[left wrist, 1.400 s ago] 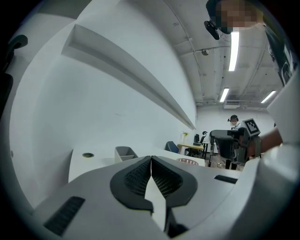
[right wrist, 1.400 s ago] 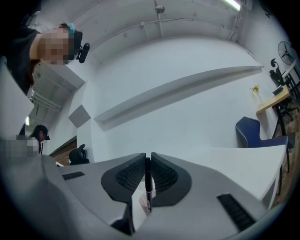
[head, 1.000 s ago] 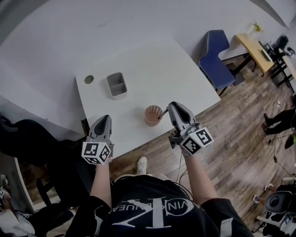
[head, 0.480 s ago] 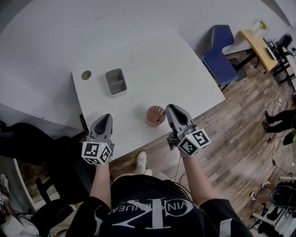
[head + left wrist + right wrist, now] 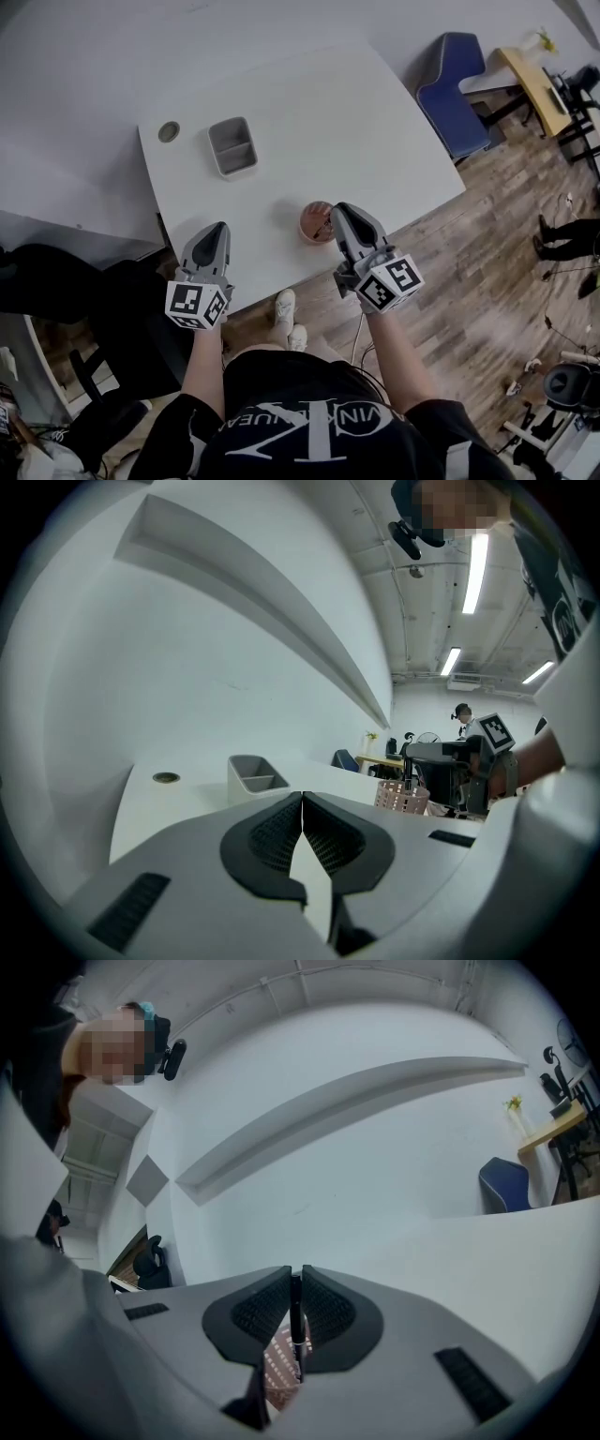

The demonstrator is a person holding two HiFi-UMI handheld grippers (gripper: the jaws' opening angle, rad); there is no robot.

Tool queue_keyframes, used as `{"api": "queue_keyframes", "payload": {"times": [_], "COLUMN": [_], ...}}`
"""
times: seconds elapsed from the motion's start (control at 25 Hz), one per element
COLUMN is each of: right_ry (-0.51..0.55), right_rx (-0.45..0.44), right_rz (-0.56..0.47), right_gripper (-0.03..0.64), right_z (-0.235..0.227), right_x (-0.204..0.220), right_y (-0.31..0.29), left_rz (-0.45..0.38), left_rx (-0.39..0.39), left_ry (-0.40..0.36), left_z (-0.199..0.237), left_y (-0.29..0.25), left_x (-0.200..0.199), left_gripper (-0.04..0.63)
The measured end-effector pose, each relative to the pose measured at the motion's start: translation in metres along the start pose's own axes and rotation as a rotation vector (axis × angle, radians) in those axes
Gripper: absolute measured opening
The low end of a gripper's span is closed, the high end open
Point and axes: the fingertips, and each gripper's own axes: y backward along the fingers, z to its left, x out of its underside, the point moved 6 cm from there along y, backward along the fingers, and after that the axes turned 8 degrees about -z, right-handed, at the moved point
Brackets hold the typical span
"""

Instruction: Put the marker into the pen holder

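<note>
Near table edge, R gripper [image 5: 333, 216]: level, jaws clamped on marker [image 5: 296, 1316], tip by pen holder [image 5: 309, 222].
L gripper [image 5: 217, 232]: jaws together, empty.
Table [image 5: 309, 122]: white.
Floor [image 5: 487, 244]: wood, right.

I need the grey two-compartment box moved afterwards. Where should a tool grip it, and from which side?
Probably from above, pinching the middle divider or a side wall of the grey box: it stands upright, open-topped, with thin walls, and looks too wide to span.
</note>
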Motion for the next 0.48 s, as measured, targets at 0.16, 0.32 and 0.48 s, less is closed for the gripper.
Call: {"api": "queue_keyframes", "payload": {"times": [0.16, 0.32, 0.48], "right_ry": [0.001, -0.007, 0.042], "right_rx": [-0.009, -0.018, -0.02], "right_rz": [0.014, 0.018, 0.062], "right_gripper": [0.048, 0.049, 0.049], "right_z": [0.002, 0.002, 0.004], "right_x": [0.009, 0.011, 0.016], "right_y": [-0.005, -0.007, -0.006], "left_rz": [0.005, 0.008, 0.012], "left_rx": [-0.001, -0.005, -0.008], "left_ry": [0.007, 0.013, 0.019], "left_z": [0.003, 0.003, 0.005], "left_y": [0.0, 0.0, 0.002], "left_x": [0.004, 0.006, 0.011], "left_gripper": [0.018, 0.018, 0.018]}}
